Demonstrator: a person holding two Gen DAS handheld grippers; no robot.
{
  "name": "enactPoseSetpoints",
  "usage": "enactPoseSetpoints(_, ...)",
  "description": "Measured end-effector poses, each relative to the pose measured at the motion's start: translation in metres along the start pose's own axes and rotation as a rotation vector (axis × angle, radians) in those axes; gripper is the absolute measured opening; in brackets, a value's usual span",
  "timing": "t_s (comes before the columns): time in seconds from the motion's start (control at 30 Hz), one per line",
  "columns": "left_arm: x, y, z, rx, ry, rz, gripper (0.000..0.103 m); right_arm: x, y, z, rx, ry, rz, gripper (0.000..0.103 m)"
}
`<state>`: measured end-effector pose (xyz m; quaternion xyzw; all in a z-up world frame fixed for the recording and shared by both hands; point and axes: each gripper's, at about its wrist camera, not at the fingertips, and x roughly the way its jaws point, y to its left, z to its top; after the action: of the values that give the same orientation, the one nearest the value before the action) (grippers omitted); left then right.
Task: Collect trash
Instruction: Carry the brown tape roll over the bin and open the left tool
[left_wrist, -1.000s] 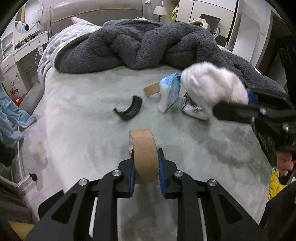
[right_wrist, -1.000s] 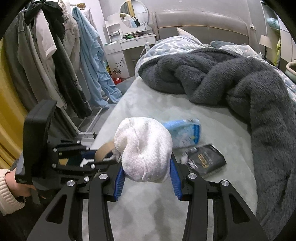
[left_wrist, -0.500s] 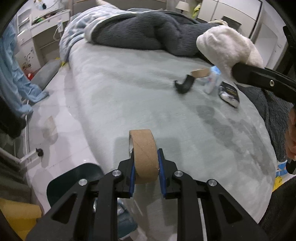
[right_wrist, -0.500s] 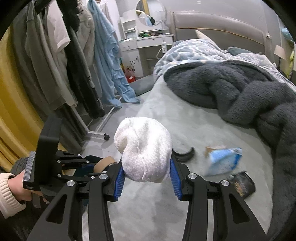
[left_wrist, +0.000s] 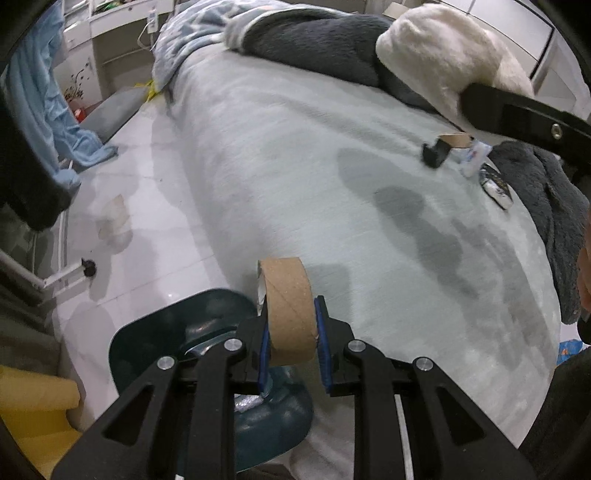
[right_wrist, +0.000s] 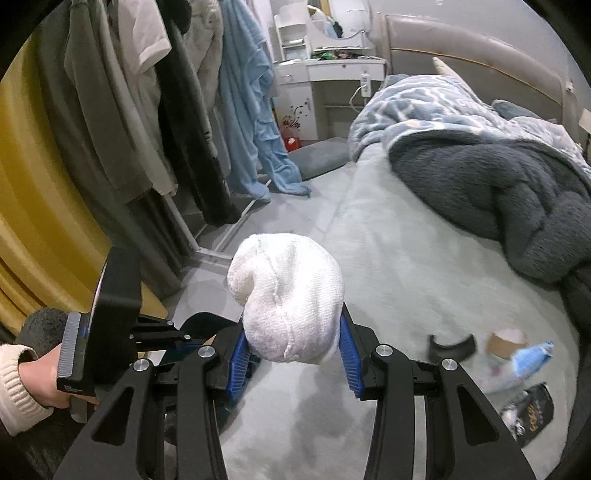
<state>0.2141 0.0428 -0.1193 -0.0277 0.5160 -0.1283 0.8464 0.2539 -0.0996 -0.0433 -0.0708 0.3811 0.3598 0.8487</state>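
Left gripper (left_wrist: 291, 345) is clamping a brown cardboard tube (left_wrist: 290, 314) between its blue pads (left_wrist: 263, 350), the tube standing up out of the fingers. It is hanging over the bed's edge, right above a dark teal trash bin (left_wrist: 192, 332) sitting on the pale floor (left_wrist: 147, 206) beside the bed (left_wrist: 332, 192); something crumpled and shiny is lying inside the bin, too blurred to identify.

Right gripper (right_wrist: 291, 354) is squeezing a balled-up white sock (right_wrist: 288, 299) between its blue pads (right_wrist: 349, 363), fingers spread fairly wide around the bundle. From the left wrist view the same white sock (left_wrist: 450, 55) is showing at upper right, held above the bed. The person's left hand (right_wrist: 40, 376), in a cream knit cuff, is gripping the left tool's handle at the lower left of the right wrist view.

More trash is lying on the grey-green bedsheet, well apart from both grippers: a curved black plastic piece (right_wrist: 450, 345), just beside it a short cardboard scrap (right_wrist: 506, 341), then a light blue tissue pack (right_wrist: 524, 360) touching the scrap, and a black foil wrapper (right_wrist: 532, 410) near the pack. A dark grey fleece blanket (right_wrist: 498, 184) is bunched up at the bed's far side, with a blue patterned quilt (right_wrist: 436, 107) behind it. Clothes (right_wrist: 147, 110) are hanging on a rack to the left, and a white dresser (right_wrist: 325, 77) is standing by the headboard.
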Motion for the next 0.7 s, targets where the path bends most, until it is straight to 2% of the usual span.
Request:
enactPoseSetpoints(0.57, 0.024, 0.077, -0.038, -0.148, 0.172, 0.014, 0.023, 0.076, 0.057, 0.001, -0.042, 0.157, 0.068, 0.044)
enactPoseSetpoints(0.7, 0.03, 0.092, -0.049, -0.177, 0.221, 0.013, 0.023, 0.091, 0.072, -0.001, -0.041, 0.191, 0.107, 0.044)
